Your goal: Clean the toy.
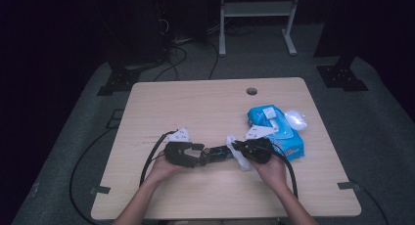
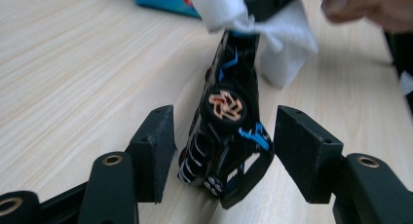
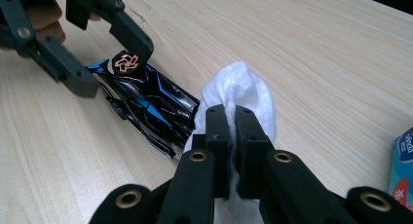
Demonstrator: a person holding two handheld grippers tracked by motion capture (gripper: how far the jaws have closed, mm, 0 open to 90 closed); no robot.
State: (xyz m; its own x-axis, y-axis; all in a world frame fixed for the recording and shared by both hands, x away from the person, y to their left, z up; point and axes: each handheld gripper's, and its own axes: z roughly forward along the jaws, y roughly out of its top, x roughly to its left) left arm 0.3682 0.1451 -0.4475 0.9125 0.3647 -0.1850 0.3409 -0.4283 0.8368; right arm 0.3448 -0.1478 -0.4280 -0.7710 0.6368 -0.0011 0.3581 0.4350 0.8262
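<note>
**Toy car wiped at mid-table**

Toy car (image 2: 225, 121) — black with blue trim and an orange-spoked wheel — lying on its side on the pale wooden table (image 1: 195, 102), between the two grippers. Left gripper (image 2: 224, 156) straddling the car's near end, jaws apart, pads standing clear of the bodywork on both sides. Right gripper (image 3: 228, 136) clamped tight on a crumpled white wipe (image 3: 243, 87), the wipe touching the car's far end. Seen from above: left gripper (image 1: 195, 154) and right gripper (image 1: 238, 147) facing each other near the table's front edge, car (image 1: 215, 152) stretched between them, a hand behind each. Just beyond the right gripper — a blue pack of wipes (image 1: 279, 132), with a white lid-like piece (image 1: 295, 119) beside it.
</note>
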